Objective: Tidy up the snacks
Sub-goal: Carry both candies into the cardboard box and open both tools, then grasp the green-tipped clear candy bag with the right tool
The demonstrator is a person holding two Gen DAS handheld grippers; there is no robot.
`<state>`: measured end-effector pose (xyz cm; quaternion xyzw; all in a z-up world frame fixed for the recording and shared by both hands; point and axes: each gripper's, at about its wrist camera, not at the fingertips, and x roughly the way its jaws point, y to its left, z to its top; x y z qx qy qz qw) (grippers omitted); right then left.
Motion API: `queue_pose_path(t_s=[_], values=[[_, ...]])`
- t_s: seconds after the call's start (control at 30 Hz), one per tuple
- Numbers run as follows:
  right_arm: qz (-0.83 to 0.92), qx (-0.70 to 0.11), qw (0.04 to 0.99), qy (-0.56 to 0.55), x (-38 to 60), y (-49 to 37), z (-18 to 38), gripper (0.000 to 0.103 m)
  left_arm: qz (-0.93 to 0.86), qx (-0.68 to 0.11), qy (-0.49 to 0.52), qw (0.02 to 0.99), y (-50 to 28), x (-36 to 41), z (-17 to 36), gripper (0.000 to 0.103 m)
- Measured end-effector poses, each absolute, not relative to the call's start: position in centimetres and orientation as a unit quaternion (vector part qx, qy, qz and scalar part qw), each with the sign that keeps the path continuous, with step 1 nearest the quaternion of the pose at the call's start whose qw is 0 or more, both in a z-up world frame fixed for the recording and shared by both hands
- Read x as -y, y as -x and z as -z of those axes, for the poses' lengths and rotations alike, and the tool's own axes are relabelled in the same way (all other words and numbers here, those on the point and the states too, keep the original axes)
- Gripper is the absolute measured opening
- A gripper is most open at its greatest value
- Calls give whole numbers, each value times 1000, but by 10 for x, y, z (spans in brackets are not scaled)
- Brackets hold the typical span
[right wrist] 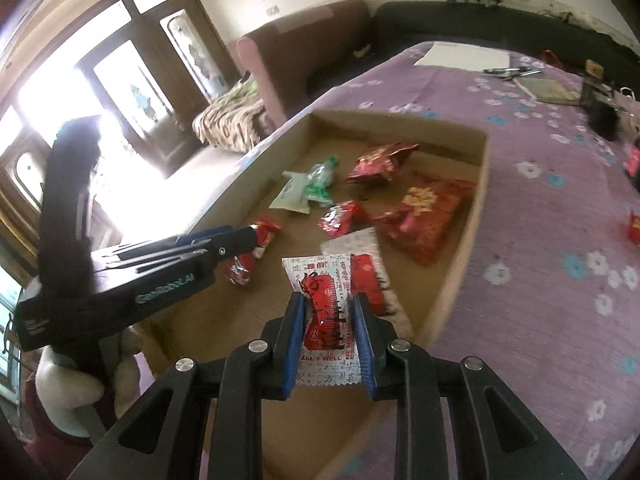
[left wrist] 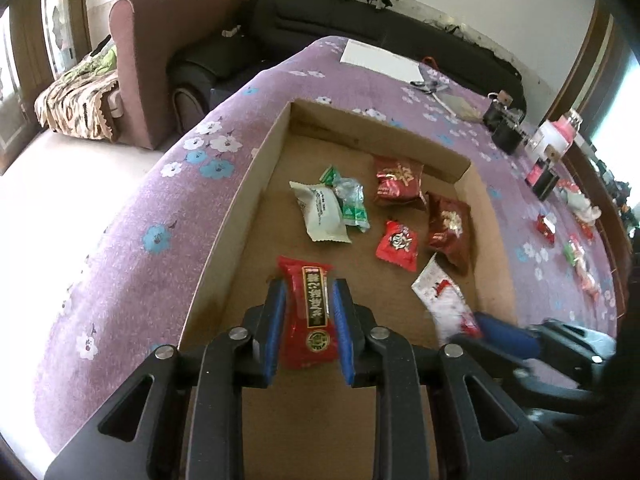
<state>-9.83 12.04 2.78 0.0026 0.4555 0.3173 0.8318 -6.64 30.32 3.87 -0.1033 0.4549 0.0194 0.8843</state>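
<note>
Left tool [left wrist: 308,312] pinches a long red packet [left wrist: 308,316] at mid-length, over the near end of the cardboard tray [left wrist: 256,168]. Right tool [right wrist: 329,340] pinches a flat white-and-red sachet [right wrist: 326,320] over the tray's near right side. Both look light, crinkly, slippery foil; the mid-body grip seems best. Farther in lie the dark red bags [left wrist: 398,182] and a white pouch [left wrist: 322,212].

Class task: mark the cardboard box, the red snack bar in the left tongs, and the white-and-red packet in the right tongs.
cardboard box [left wrist: 256,184]: left wrist view, inner left wall.
red snack bar [left wrist: 310,300]: left wrist view, black label strip.
white-and-red packet [right wrist: 326,316]: right wrist view, red middle.
</note>
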Motion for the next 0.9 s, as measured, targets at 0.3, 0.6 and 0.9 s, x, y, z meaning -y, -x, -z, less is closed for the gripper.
queue_pose_path(t_s=[0.3, 0.6, 0.9], values=[[-329, -443, 834, -25, -104, 102, -38, 38, -8, -392, 124, 912, 103, -299, -82, 38], [-127, -397, 909, -30, 47, 43, -58, 48, 44, -343, 144, 927, 148, -269, -104, 57], [-41, -454, 888, -51, 102, -64, -21, 34, 77, -375, 143, 913, 153, -229, -95, 57]])
